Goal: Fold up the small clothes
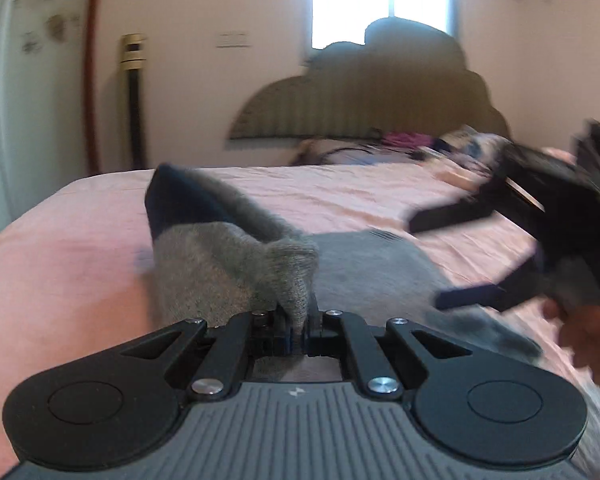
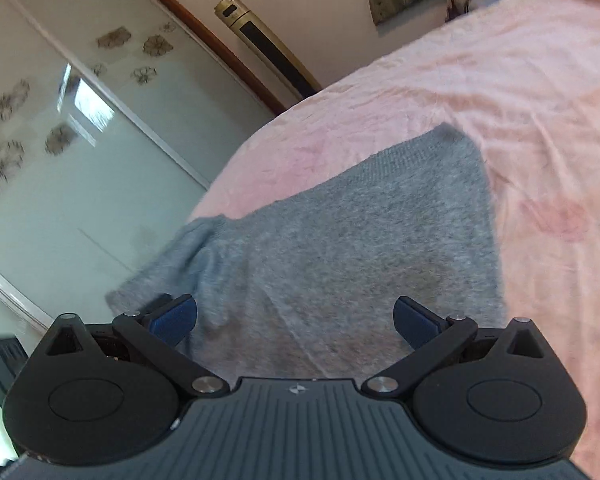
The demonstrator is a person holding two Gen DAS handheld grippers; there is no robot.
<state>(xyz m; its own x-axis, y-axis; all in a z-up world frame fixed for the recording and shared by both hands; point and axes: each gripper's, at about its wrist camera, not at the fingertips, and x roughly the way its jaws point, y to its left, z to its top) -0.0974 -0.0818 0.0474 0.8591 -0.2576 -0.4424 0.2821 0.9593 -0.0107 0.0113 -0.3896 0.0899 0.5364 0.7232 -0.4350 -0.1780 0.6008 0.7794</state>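
While the left gripper (image 1: 296, 330) has its jaws clamped tight on a bunched-up bit of the grey knit garment (image 1: 236, 264), pulling that fold up off the pink bedsheet (image 1: 68, 264), the right gripper (image 2: 296, 322) hangs over the same garment with jaws spread wide, nothing pinched. The knit lies near the bed's corner by the frosted sliding door (image 2: 52, 152). The left camera shows the right gripper blurred, a hand (image 1: 588, 340) behind it. Other clothes (image 1: 400, 144) sit by the headboard (image 1: 364, 104).
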